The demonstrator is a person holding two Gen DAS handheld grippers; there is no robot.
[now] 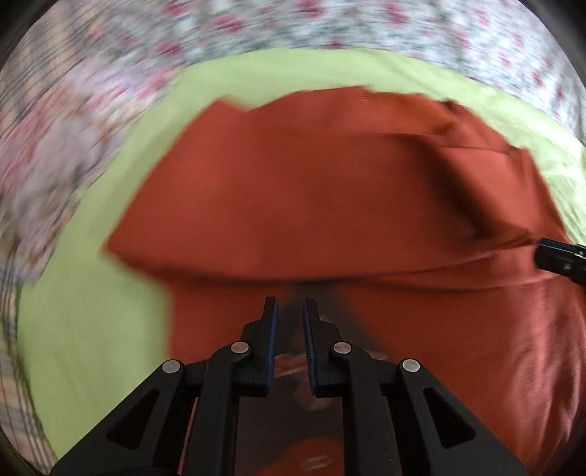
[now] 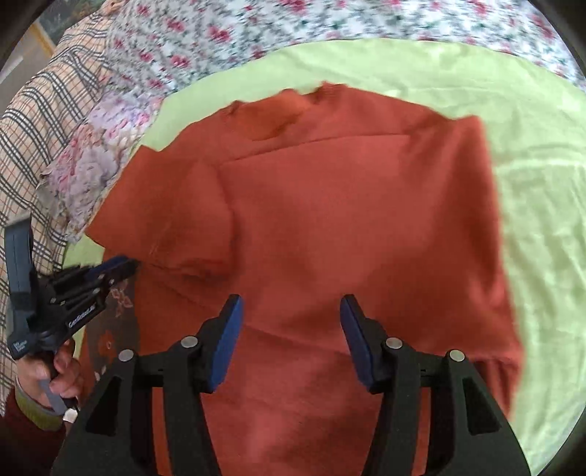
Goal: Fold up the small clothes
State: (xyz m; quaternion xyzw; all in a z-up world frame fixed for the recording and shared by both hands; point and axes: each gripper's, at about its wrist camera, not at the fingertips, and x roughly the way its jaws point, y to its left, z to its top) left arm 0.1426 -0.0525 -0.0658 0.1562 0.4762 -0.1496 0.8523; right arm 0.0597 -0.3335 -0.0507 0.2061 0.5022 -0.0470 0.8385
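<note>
Fingers [image 1: 270, 329] of the left tool [image 1: 290, 304] are seen nearly pressed together, with a fold of the rust-orange garment [image 1: 311, 190] bunched between them; the narrow gap is blurred, so a firm pinch on the cloth cannot be confirmed. In the right wrist view the right tool [image 2: 291, 304] is held spread wide above the near part of the garment [image 2: 329, 227], nothing between its blue pads [image 2: 229, 340]. The left tool [image 2: 121, 265] is seen there from the side at the garment's left edge, held by a hand [image 2: 55, 369]; its tips meet the cloth edge. In the left wrist view the right tool [image 1: 560, 256] is only glimpsed at the far right edge, at a raised ridge of fabric.

The garment is spread on a light green sheet [image 2: 542, 219], partly folded: a sleeve is laid over the body at the left, a crease line runs across the upper part, and the neckline lies at the far end. Beyond the sheet a floral cover [image 2: 256, 33] is seen, blurred. At far left a plaid cloth [image 2: 40, 121] and a floral pillow [image 2: 91, 161] are seen just beside the sheet.
</note>
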